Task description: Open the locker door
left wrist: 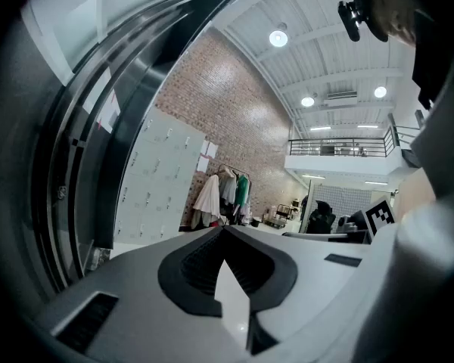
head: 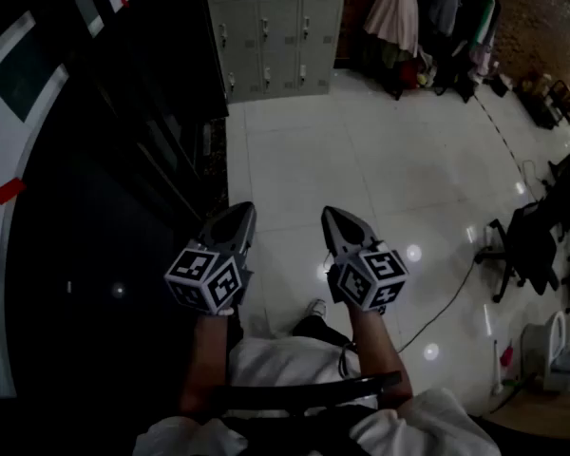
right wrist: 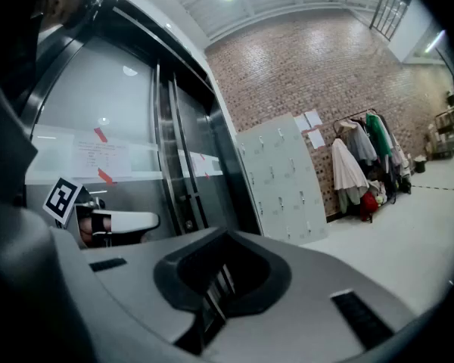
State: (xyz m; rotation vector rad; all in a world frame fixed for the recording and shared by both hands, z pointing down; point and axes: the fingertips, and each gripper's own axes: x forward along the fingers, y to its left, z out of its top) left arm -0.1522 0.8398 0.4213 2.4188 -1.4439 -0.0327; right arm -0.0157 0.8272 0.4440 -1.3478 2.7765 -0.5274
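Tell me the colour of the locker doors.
Pale grey. The lockers show best in the head view, standing against the far wall.

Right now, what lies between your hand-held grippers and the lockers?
Only bare white floor tiles separate the left hand-held gripper and right hand-held gripper from the lockers; the head view shows it.

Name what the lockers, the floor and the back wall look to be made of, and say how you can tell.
Lockers: probably painted sheet metal, pale grey and matte, judging by the flat panel doors with small handles.
Floor: glossy white tile, shown by the grid of joints and the bright reflections.
Back wall: bare reddish-brown brick, matte, with the mortar courses visible.
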